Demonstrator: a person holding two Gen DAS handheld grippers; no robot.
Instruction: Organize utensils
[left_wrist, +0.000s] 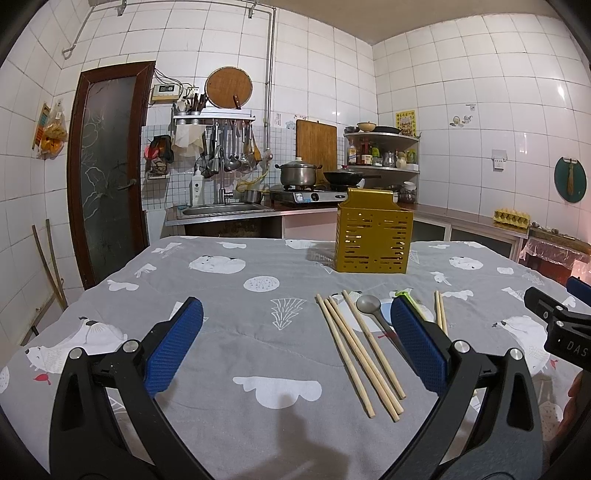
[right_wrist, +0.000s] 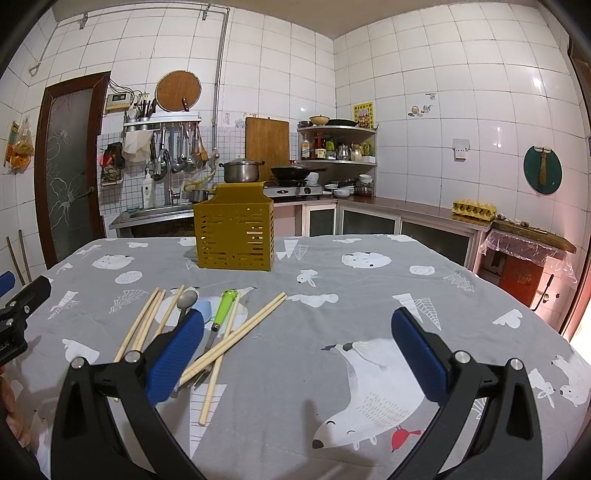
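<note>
A yellow slotted utensil holder (left_wrist: 373, 238) stands upright at the far side of the table; it also shows in the right wrist view (right_wrist: 235, 232). Several wooden chopsticks (left_wrist: 360, 350) (right_wrist: 236, 332), a metal spoon (left_wrist: 369, 306) (right_wrist: 186, 300) and a green-handled utensil (right_wrist: 222, 308) lie loose on the cloth in front of it. My left gripper (left_wrist: 295, 314) is open and empty, above the cloth left of the chopsticks. My right gripper (right_wrist: 297, 325) is open and empty, to the right of the pile.
The table carries a grey patterned cloth (left_wrist: 236, 332). Behind it are a sink counter (left_wrist: 221, 212), a stove with a pot (left_wrist: 298, 173) and a wok, and corner shelves (right_wrist: 338, 146). An egg tray (right_wrist: 472, 208) sits on the right counter.
</note>
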